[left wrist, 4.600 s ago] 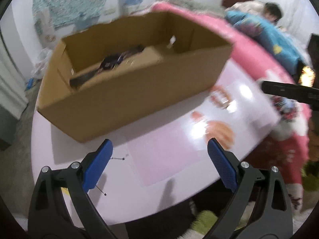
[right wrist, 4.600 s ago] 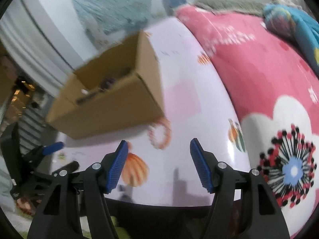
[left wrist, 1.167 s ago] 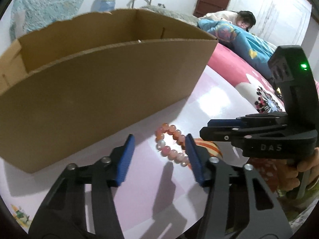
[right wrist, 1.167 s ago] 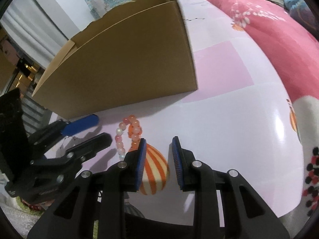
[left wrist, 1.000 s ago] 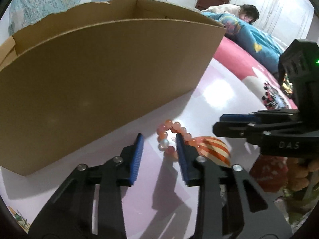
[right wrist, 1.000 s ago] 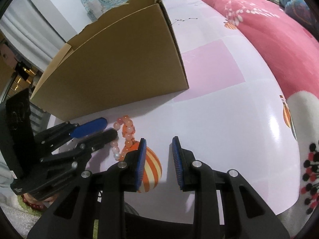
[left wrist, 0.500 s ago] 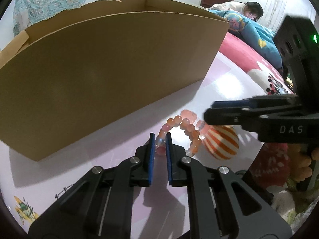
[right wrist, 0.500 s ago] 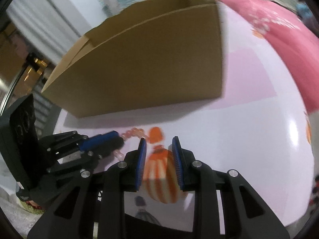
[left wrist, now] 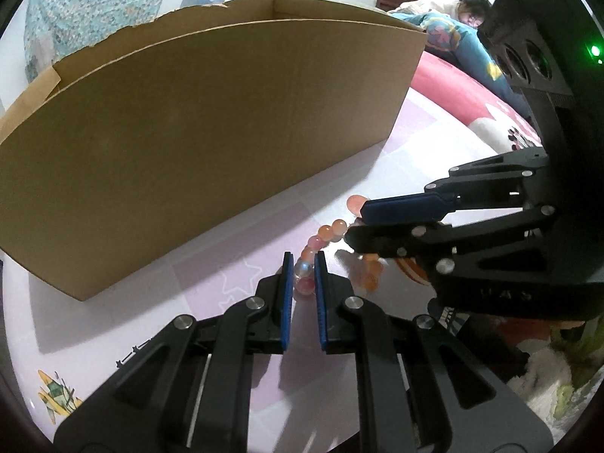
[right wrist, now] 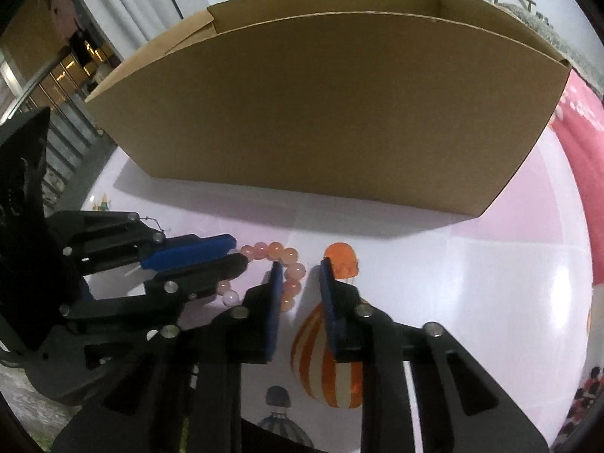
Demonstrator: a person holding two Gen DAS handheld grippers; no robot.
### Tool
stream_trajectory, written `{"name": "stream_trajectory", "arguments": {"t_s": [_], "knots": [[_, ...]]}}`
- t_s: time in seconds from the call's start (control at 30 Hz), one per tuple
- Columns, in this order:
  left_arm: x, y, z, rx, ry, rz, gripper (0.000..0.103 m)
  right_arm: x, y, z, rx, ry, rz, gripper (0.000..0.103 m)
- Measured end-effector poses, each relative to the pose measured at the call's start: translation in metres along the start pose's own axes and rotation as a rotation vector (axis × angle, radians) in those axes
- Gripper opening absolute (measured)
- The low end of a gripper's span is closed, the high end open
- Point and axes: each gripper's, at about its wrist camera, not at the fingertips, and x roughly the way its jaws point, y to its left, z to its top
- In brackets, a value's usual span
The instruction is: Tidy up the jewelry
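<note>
A pink and orange bead bracelet [left wrist: 325, 234] lies on the table in front of a brown cardboard box [left wrist: 211, 120]. My left gripper [left wrist: 302, 268] is shut on the bracelet's near beads. In the right wrist view the bracelet [right wrist: 291, 271] shows between both tools. My right gripper [right wrist: 301, 272] stands narrowly open with the bracelet's right side just inside its left finger; it grips nothing. The box [right wrist: 332, 113] fills the back of that view, and its inside is hidden.
The table [right wrist: 509, 264] has a glossy pink and white cloth printed with an orange striped balloon [right wrist: 324, 362]. A pink blanket [left wrist: 464, 87] and a person lying down [left wrist: 464, 7] are at the right. The table's front edge is close beneath both grippers.
My left gripper closed onto the bracelet's near beads. My right gripper swung left and came down beside the bracelet, so the box now faces it squarely.
</note>
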Motion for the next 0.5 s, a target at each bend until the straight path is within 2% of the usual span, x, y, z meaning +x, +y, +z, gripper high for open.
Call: {"name": "stream_trajectory", "arguments": {"t_s": [0.1,0.27,0.5], "knots": [[-0.001,-0.002,-0.001,0.014,-0.004,0.009,0.011,0.0,-0.005,-0.003,0.009,0.004,0.016,0.01],[-0.003,-0.003,0.0,0.009,-0.003,-0.008,0.008,-0.004,-0.009,-0.006,0.061,-0.019,0.032,0.01],[-0.034,-0.006,0.01,-0.002,-0.067,-0.052,0.008,-0.034,-0.013,-0.009,0.106,-0.09,0.063,0.01]]}}
